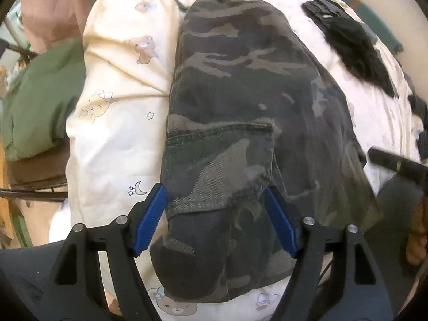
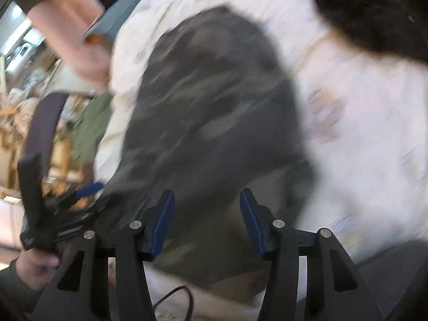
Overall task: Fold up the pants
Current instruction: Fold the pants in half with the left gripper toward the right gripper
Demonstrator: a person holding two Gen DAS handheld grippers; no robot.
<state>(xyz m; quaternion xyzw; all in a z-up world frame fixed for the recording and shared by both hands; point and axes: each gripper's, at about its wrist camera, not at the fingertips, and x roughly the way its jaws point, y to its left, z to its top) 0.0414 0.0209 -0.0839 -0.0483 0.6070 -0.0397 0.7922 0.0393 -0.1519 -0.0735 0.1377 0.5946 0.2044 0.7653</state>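
Note:
Camouflage pants (image 1: 240, 112) lie lengthwise on a white sheet printed with bears (image 1: 115, 139), folded into a long narrow stack with a pocket flap facing me. My left gripper (image 1: 216, 195) is open, its blue pads straddling the near end of the pants just above the cloth. In the blurred right wrist view the same pants (image 2: 214, 101) fill the middle. My right gripper (image 2: 207, 200) is open over their near edge, holding nothing. The left gripper (image 2: 67, 203) shows at the lower left of that view, held in a hand.
A black garment (image 1: 353, 42) lies on the sheet at the far right; it also shows in the right wrist view (image 2: 369, 13). A green cushion (image 1: 40, 101) and a pink cloth (image 1: 53, 8) sit off the left edge of the bed.

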